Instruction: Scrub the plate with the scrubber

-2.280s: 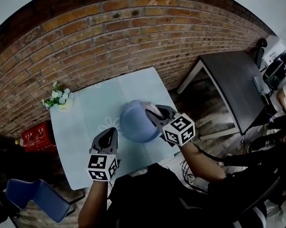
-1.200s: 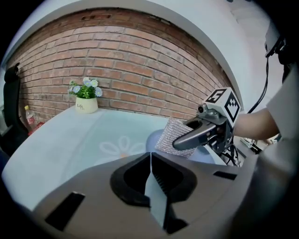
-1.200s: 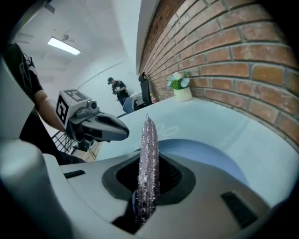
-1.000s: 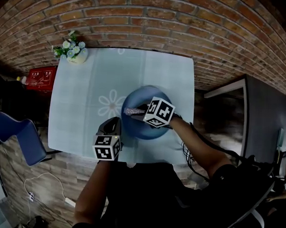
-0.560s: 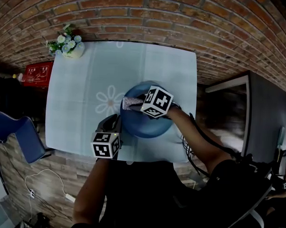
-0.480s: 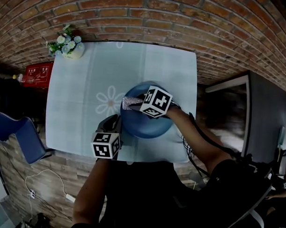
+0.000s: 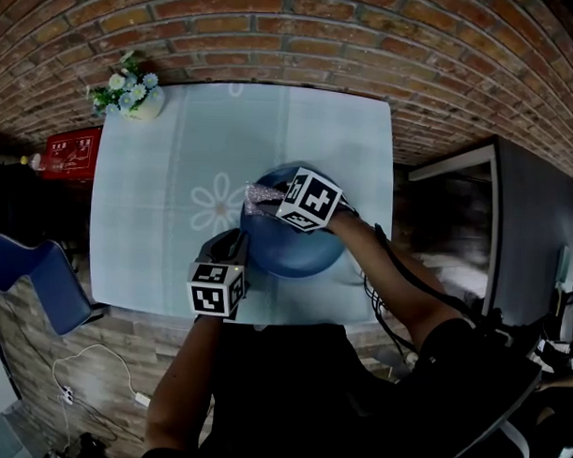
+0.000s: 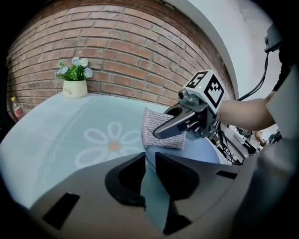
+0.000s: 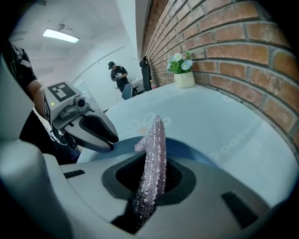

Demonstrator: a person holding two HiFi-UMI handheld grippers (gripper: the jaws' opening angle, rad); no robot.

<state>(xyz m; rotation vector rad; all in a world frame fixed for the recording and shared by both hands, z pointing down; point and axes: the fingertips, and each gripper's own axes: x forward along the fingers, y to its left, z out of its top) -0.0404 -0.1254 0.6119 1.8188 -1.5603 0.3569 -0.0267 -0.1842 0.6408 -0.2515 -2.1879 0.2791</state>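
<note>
The blue plate [image 7: 300, 252] is seated on the pale table [image 7: 157, 172], toward the table's 5 o'clock portion. Its rim at 8 o'clock is pinched by the left gripper [image 7: 233, 242]. The silvery scrubber [image 7: 257, 198] is clamped in the right gripper [image 7: 276, 197], at the plate's 11 o'clock rim. A flower pot [image 7: 132, 91] is noted at 10 o'clock, well apart.
</note>
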